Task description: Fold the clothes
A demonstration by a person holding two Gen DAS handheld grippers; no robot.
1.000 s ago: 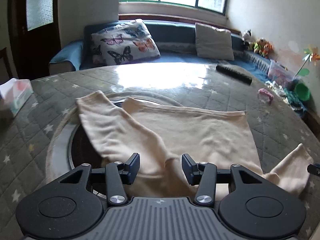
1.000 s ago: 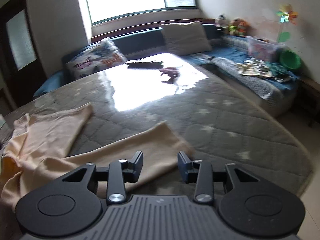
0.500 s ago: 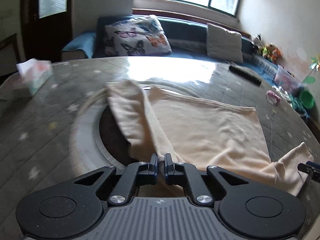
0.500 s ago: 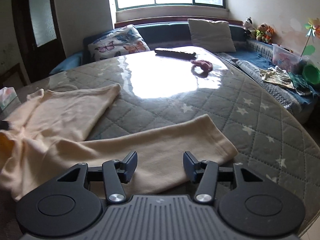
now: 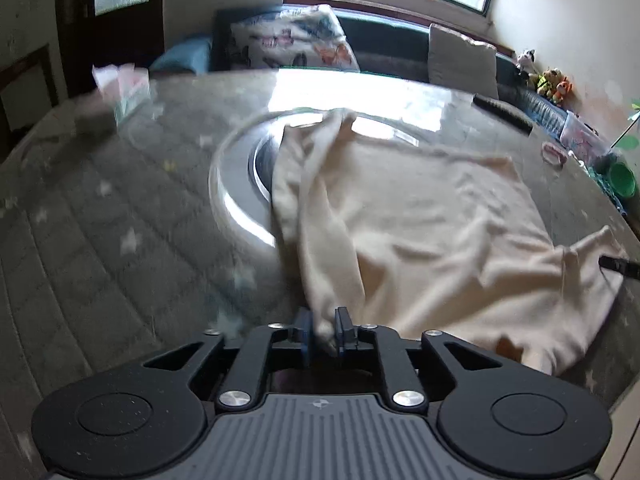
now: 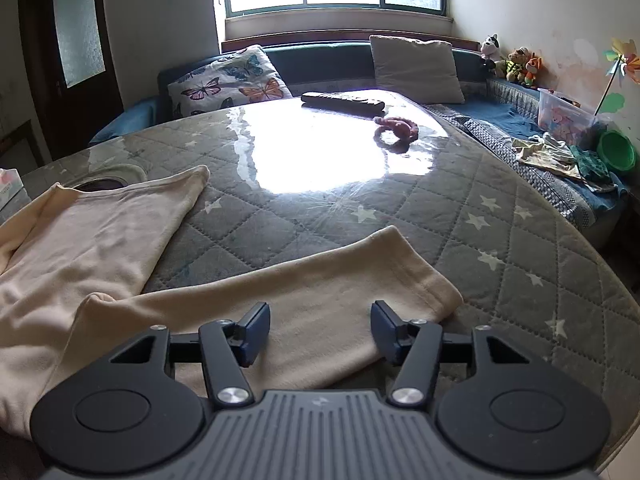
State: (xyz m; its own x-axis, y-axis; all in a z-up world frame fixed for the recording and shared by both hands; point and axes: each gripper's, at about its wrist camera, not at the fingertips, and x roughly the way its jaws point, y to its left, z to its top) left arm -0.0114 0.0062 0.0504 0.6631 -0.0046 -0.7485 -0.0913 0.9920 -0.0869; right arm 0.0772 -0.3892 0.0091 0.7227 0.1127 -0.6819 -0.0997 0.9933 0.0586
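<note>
Left wrist view: left gripper (image 5: 322, 330) pinched narrow on a fold of the cream garment (image 5: 420, 236), cloth bunched between the 2 pads after the jaws eased out a touch from their tightest. Fabric rising from that pinch in a taut ridge, running up toward the far sleeve (image 5: 308, 152) draped over the round metal rim (image 5: 236, 208) set in the table. Body of the garment spread flat to the right on the quilted star-print tablecloth (image 5: 100, 240), picture smeared on the left side. Over to the right wrist view: right gripper (image 6: 318, 330) spread wide, jaws just widened further, pads poised over the near sleeve (image 6: 340, 280) with no bite on it. Cuff end lying flat just past the right pad. Beyond that, remote control (image 6: 342, 102) and pink hair tie (image 6: 396, 130) in the glare at the table's far edge, butterfly cushion (image 6: 228, 84) on the sofa behind.
</note>
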